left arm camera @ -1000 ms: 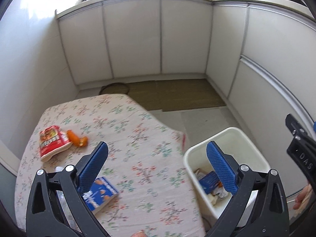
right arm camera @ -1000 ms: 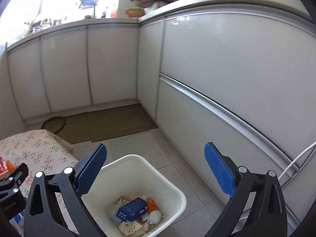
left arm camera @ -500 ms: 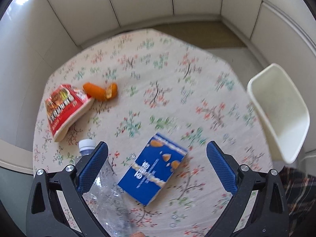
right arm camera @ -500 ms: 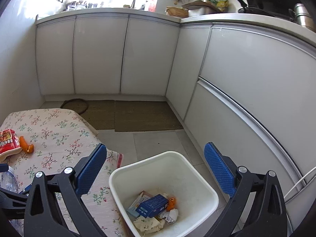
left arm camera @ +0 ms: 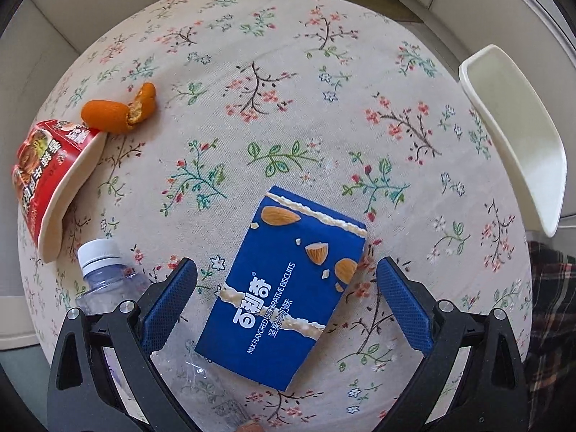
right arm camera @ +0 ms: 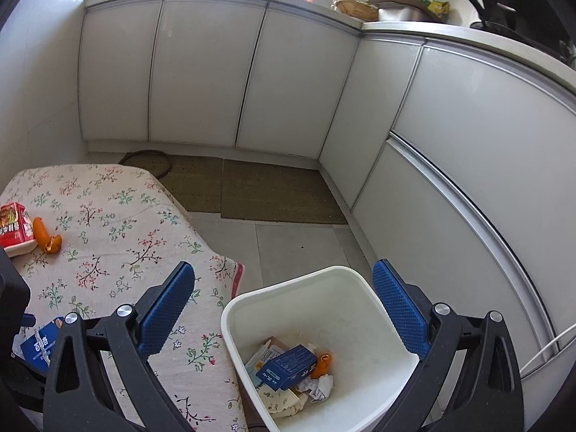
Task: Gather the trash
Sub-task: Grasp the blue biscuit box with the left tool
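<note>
The left claw point(left arm camera: 286, 309) is hanging above the worktop point(left arm camera: 288, 82) with both blue pads spread wide and nothing between them — released. The blue biscuit box point(left arm camera: 284, 288) is lying flat on the flowered cloth directly under the gap, set at a slant to the pads. Just beside the left pad, a clear plastic bottle point(left arm camera: 104, 277) with a white cap is lying on its side, its body passing under the claw frame. Farther out, a red snack cup point(left arm camera: 50, 176) is lying tipped over near the cloth's edge, and an orange peel point(left arm camera: 120, 109) is touching its rim.

The right claw point(right arm camera: 284, 309) is also released and is hovering over the white bin point(right arm camera: 324, 324), which is standing on the floor just beside the worktop. The bin is already holding a small blue box point(right arm camera: 288, 361), crumpled paper point(right arm camera: 318, 387) and a bit of orange peel point(right arm camera: 322, 360).

Progress, as a judgement: collection is partly done. Four items are remaining on the worktop — box, bottle, cup and peel. The box appears to be the next pick.
</note>
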A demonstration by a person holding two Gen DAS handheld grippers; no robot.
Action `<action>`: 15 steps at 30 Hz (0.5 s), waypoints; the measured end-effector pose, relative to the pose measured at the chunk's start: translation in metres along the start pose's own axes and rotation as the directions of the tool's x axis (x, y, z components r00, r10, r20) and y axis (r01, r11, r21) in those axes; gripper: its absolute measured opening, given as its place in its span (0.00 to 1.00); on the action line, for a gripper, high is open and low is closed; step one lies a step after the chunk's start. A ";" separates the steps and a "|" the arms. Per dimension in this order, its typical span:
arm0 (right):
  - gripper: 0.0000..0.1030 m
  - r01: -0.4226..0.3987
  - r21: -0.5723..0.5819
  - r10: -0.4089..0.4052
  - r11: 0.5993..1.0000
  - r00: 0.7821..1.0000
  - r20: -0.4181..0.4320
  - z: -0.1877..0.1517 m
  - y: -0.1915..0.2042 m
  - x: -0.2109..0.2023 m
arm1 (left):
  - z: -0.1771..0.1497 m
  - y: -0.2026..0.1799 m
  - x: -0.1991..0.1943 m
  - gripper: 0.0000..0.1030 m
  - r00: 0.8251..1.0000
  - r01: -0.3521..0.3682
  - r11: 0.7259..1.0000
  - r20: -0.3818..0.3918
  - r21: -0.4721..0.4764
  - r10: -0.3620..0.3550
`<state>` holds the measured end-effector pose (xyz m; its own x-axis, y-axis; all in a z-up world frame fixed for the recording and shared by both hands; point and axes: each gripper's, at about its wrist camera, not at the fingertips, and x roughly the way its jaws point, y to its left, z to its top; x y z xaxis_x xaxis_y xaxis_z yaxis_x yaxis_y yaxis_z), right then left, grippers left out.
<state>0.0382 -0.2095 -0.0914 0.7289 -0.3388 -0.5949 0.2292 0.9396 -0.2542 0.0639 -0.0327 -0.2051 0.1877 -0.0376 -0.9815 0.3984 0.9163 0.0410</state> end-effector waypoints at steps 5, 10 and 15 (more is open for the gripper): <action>0.93 -0.006 -0.054 0.004 0.999 1.000 -0.025 -0.002 0.019 0.009 | -0.009 0.009 0.003 0.78 0.999 0.045 0.999 0.009 -0.009 -0.045; 0.93 -0.020 -0.124 0.016 0.992 0.999 -0.030 -0.005 0.040 0.016 | -0.017 0.025 -0.011 0.57 0.992 0.121 0.989 0.042 -0.085 -0.117; 0.93 -0.086 -0.185 0.074 0.979 0.995 -0.068 0.001 0.063 0.030 | -0.031 0.058 -0.028 0.55 0.977 0.201 0.954 0.113 -0.224 -0.180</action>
<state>0.0754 -0.1602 -0.1248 0.6986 -0.2704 -0.6624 0.0422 0.9398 -0.3391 0.0542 0.0339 -0.1813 0.2128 -0.2464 -0.9455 0.2165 0.9555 -0.2002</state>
